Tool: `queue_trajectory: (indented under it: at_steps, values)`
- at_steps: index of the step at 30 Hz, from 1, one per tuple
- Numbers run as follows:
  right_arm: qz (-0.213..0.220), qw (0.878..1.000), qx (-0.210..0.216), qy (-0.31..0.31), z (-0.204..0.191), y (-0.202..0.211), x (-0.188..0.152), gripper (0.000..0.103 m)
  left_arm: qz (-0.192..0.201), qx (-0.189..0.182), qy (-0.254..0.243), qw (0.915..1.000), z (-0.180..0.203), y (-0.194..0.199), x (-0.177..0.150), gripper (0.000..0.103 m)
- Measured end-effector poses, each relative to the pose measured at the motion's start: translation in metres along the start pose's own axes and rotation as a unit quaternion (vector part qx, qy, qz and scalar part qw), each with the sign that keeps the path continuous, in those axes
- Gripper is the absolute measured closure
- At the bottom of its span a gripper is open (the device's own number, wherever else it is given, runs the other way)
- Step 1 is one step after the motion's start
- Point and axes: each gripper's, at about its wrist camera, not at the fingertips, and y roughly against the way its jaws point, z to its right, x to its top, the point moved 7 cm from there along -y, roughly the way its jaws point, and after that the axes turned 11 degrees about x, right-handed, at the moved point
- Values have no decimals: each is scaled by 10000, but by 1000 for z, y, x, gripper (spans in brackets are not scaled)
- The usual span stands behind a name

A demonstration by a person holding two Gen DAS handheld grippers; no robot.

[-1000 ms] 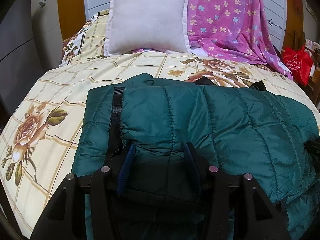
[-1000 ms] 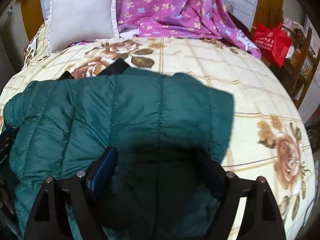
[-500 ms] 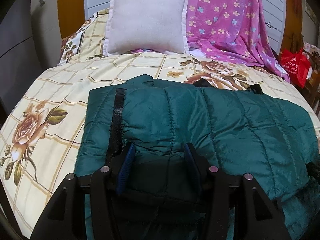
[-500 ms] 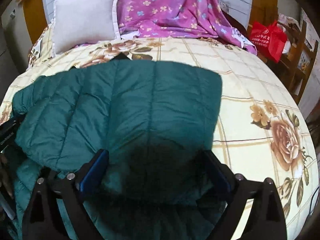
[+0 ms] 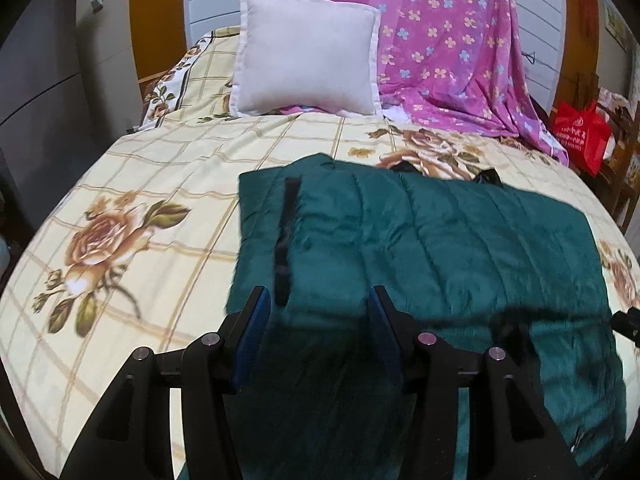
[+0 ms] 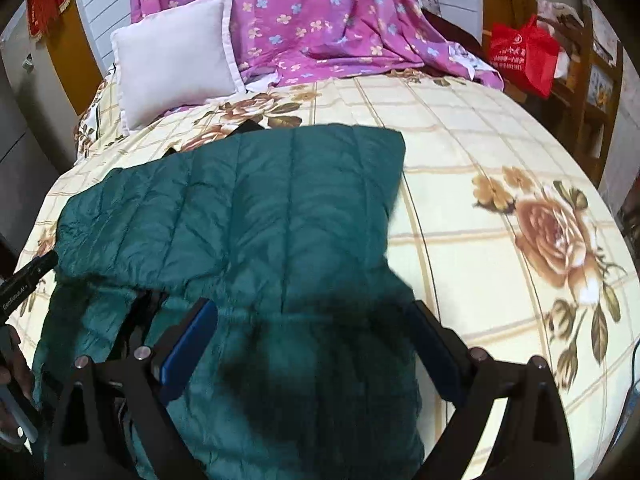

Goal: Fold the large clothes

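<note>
On the floral bedspread (image 5: pixel 168 168) lies a green jacket (image 5: pixel 440 240), folded over itself. Left gripper (image 5: pixel 318 312) hovers above its near-left edge, fingers spread, grasping nothing; right gripper (image 6: pixel 312 328) likewise gapes over its near-right part. Behind sits a pillow (image 5: pixel 306 56).

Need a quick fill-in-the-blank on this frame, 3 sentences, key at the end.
1. The puffer jacket lying on the bed is dark ____ in colour.
2. Both the left gripper and the right gripper have their jaws ____, holding nothing.
3. The white pillow leans beside a ____ flowered sheet.

Missing words: green; open; pink
</note>
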Motion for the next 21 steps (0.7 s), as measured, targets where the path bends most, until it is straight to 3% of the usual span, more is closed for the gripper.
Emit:
queue_trajectory:
  at_steps: [21]
  values:
    - [-490, 9986, 55, 173, -27, 38, -98, 7, -366, 32, 58, 9993, -37, 62, -95, 61]
